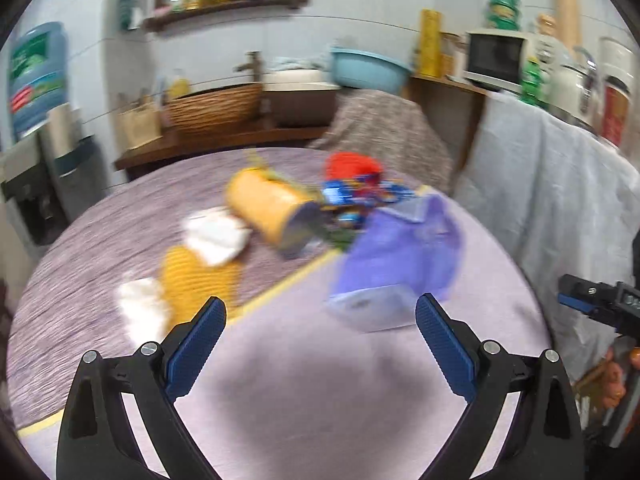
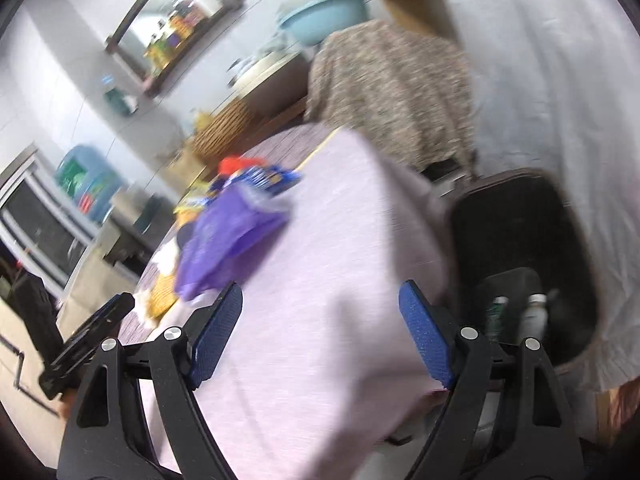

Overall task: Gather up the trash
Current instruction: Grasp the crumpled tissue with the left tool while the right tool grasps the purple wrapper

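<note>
While both the left tool [image 1: 320,320] and right tool [image 2: 320,308] stood spread and empty, the purple bag [image 1: 396,256] lay on the counter [image 1: 280,380] beside wrappers, probably light, limp and slippery, best pinched at a bunched fold.

Blurred wrappers [image 1: 360,192], perhaps snack packets
</note>
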A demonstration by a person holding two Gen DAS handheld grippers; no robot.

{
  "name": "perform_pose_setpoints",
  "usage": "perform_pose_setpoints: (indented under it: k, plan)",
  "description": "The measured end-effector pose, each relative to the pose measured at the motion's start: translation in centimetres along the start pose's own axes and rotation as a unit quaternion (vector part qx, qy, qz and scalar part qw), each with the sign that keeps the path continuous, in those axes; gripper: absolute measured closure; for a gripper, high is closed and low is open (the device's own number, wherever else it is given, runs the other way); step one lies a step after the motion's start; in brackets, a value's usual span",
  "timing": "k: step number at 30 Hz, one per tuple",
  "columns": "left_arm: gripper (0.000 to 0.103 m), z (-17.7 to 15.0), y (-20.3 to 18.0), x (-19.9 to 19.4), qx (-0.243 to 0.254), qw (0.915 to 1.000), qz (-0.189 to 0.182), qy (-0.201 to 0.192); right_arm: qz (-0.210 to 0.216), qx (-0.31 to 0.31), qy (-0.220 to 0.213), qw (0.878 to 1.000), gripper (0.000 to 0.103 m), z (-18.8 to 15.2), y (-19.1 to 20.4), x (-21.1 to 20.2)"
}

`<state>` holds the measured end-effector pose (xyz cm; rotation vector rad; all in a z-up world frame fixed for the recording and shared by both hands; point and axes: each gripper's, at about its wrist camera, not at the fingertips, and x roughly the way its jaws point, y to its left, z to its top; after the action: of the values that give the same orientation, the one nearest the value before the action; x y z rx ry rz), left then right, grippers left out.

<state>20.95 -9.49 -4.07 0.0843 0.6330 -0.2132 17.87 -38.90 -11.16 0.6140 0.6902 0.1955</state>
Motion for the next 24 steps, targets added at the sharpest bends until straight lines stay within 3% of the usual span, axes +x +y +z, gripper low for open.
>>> perform_pose_setpoints:
  k: [6, 10, 14, 16, 18, 20, 22, 24]
  plan:
    - [0.008, -1.4, 8.5, -0.3, -0.061, 0.9951, 0.076, 0.017, 0.048, -0.007, 0.040, 0.998, 0.023, 0.1, 5.2, 4.1]
    - [0.009, -1.7, 12.0, 0.0, -0.098, 0.9923, 0.071, 0.027, 0.059, -0.002, 0.060, 0.996, 0.023, -0.1, 7.9, 7.2]
    - [0.009, -1.6, 12.8, 0.7, -0.096, 0.9926, 0.067, 0.030, 0.059, 0.008, 0.075, 0.995, 0.023, 0.2, 10.0, 9.6]
    - [0.009, -1.2, 13.2, 1.9, -0.095, 0.9926, 0.066, 0.037, 0.038, -0.001, 0.070, 0.997, 0.023, 0.4, 11.0, 10.6]
    - [0.013, -0.8, 13.2, 2.8, -0.095, 0.9929, 0.057, 0.042, 0.021, -0.008, 0.069, 0.997, 0.030, 0.4, 11.7, 11.7]
    - [0.023, -0.9, 13.4, 3.5, -0.091, 0.9930, 0.058, 0.048, 0.007, -0.014, 0.077, 0.997, 0.051, 0.2, 11.9, 12.6]
    - [0.040, -1.1, 13.8, 4.2, -0.102, 0.9917, 0.055, 0.056, 0.011, -0.020, 0.079, 0.997, 0.063, -0.1, 11.6, 12.8]
    - [0.056, -1.6, 14.4, 4.5, -0.121, 0.9896, 0.040, 0.066, 0.012, -0.030, 0.079, 0.996, 0.068, -0.3, 11.4, 12.7]
